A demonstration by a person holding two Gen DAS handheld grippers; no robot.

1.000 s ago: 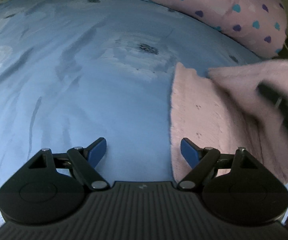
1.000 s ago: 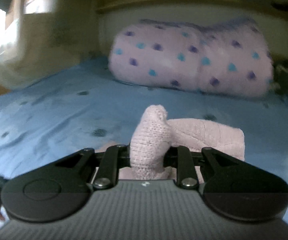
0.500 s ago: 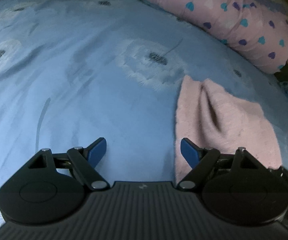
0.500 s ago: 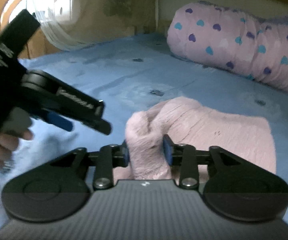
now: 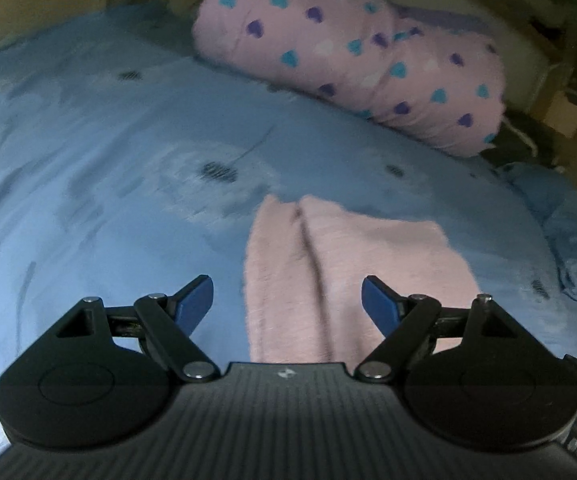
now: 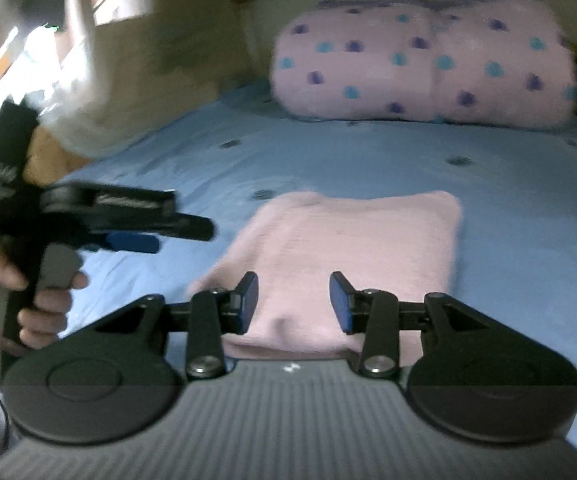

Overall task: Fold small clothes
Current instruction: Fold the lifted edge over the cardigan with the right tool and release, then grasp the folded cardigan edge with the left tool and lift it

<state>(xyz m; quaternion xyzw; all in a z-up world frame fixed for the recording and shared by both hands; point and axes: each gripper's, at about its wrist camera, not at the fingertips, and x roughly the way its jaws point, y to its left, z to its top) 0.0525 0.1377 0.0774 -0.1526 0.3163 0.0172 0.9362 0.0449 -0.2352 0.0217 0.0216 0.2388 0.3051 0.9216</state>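
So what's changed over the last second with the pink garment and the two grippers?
The right gripper let go of the bunched-up pink knit garment, which now lies folded flat on the blue bedsheet. The left gripper lifted and swung toward the garment. It stayed wide open and empty; the heart-print pillow didn't move.

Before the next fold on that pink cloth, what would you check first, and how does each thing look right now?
1. Right gripper free of the pink cloth: ok, its jaws stand apart with nothing pinched.
2. Left gripper open and empty: ok.
3. Cloth lying flat on the blue sheet: not ok, a crease runs down it in the left wrist view.
4. Cloth edges lined up: cannot tell, the near edge is hidden behind the grippers.
5. Heart-print pillow apart from the cloth: ok.
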